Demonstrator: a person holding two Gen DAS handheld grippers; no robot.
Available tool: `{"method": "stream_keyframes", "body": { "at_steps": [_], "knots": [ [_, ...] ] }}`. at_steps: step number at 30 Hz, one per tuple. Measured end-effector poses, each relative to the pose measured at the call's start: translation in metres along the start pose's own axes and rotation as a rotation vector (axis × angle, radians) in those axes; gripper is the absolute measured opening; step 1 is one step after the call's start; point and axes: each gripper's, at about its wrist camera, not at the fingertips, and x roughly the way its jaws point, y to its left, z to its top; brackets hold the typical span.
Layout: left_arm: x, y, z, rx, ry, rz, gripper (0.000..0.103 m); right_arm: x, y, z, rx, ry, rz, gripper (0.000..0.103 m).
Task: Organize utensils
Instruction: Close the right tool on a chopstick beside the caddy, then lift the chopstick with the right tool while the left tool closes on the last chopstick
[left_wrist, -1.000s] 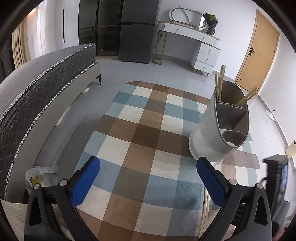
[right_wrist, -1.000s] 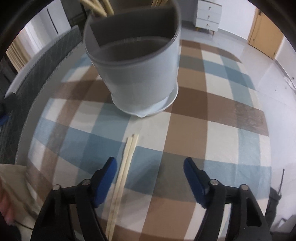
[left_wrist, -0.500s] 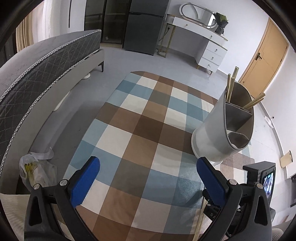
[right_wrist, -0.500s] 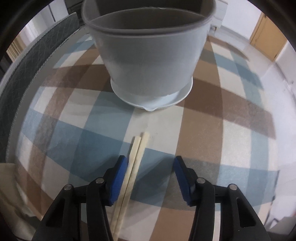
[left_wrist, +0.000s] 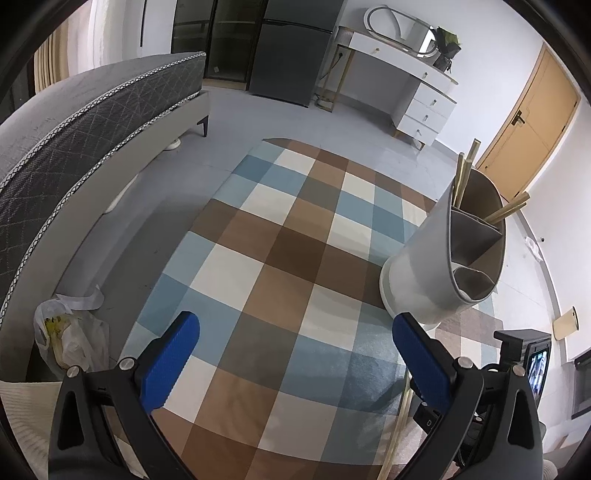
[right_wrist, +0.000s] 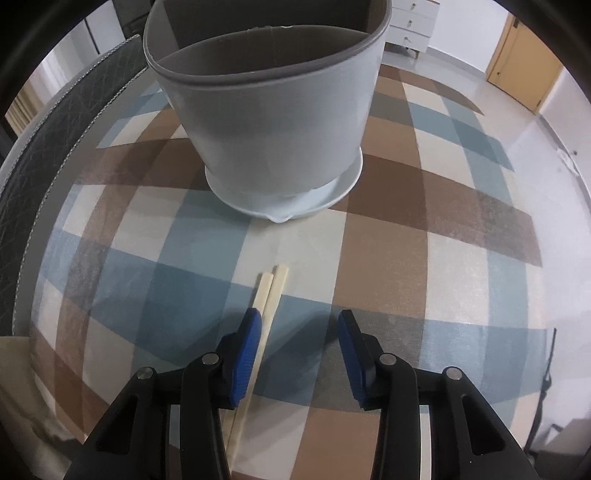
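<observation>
Chopsticks (right_wrist: 271, 291), a pale pair lying side by side on the checked tablecloth (right_wrist: 388, 258), just on the near side of the utensil holder (right_wrist: 273, 129) in my right wrist view. Their far tips point at the holder's base but stop short of it; no contact.

My right gripper (right_wrist: 297, 325) hangs low over the cloth, on the near side of the holder. Jaws closing. Left blue pad sits against or over the left chopstick; I cannot tell whether it touches. The second chopstick runs just inside that pad. Right pad stands well clear of both, nothing pressing on them from that side. No grip yet.

Holder: grey-white tub with a grey rim, on a shallow saucer base, divided inside into compartments. In my left wrist view the holder (left_wrist: 443, 266) has more chopsticks (left_wrist: 463, 173) standing in its far compartments, tilted out over the rim. Nearest compartment looks bare.

My left gripper (left_wrist: 295, 332) is held off to the left of the holder, jaws spread wide, nothing between them, only cloth below.

Beyond the holder: white dresser (left_wrist: 413, 92), wooden door (left_wrist: 532, 129). Far left of it, a grey bed (left_wrist: 74, 125).
</observation>
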Motion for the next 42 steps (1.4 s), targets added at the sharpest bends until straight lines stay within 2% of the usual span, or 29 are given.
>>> {"method": "stream_keyframes", "body": {
  "at_steps": [9,12,18,20,22,25,30,36,42],
  "knots": [
    [0.004,0.006,0.000,-0.029,0.022,0.001,0.101,0.004,-0.001,0.007,-0.019,0.012,-0.021,0.040],
    [0.004,0.008,0.001,-0.032,0.017,0.008,0.101,0.008,-0.001,0.011,-0.027,0.021,-0.047,0.034],
    [0.010,0.009,-0.001,-0.026,0.035,0.020,0.101,0.012,0.004,0.022,-0.033,-0.005,-0.045,0.031],
    [0.013,0.008,-0.002,-0.013,0.043,0.027,0.101,0.013,0.005,0.026,-0.030,-0.022,-0.022,0.026],
    [0.014,0.008,-0.003,-0.002,0.043,0.040,0.101,0.013,0.006,0.029,-0.032,-0.035,0.011,0.006],
    [0.018,0.008,-0.005,0.006,0.050,0.050,0.101,0.012,0.004,0.030,-0.023,-0.040,0.068,0.005],
    [0.025,0.001,-0.012,0.041,0.073,0.051,0.101,-0.003,-0.011,0.029,0.016,-0.086,0.110,0.005],
    [0.033,-0.008,-0.029,0.155,0.081,0.066,0.101,-0.040,-0.051,0.019,0.142,-0.176,0.193,0.005],
    [0.033,-0.016,-0.042,0.216,0.131,0.088,0.101,-0.068,-0.082,0.009,0.260,-0.243,0.272,0.005]
  ]
}}
